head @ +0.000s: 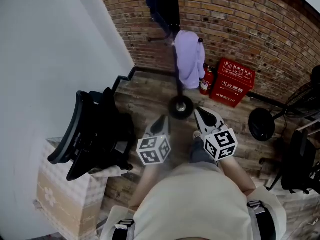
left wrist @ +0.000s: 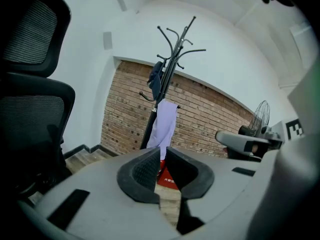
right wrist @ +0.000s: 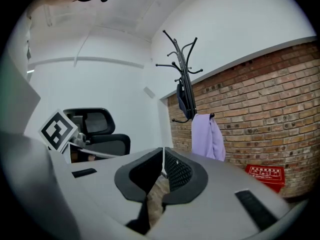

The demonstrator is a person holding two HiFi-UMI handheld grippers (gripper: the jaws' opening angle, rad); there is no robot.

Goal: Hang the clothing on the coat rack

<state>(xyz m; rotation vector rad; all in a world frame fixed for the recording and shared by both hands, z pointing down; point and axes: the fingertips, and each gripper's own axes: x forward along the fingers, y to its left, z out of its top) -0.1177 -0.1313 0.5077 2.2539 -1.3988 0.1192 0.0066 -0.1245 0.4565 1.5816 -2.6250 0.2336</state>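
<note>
**Lilac garment on the rack, nothing in my jaws**

Lilac garment [head: 189,59] hangs from a low hook of the coat rack [head: 178,86], draped long axis straight down beside the upright pole. Dark garment [head: 162,4] sits higher on the same pole.

Rack stands dead ahead of both grippers, past their tips, its round base on the floor near them. My left gripper [head: 162,119] has its jaws drawn together, nothing between them. My right gripper [head: 201,115] is the same, pads closed on air.

Lilac cloth falls on the right side of the pole, so my right gripper is the nearer one.

Judgement: the hanging looks done, and any further reach goes forward and up.
</note>
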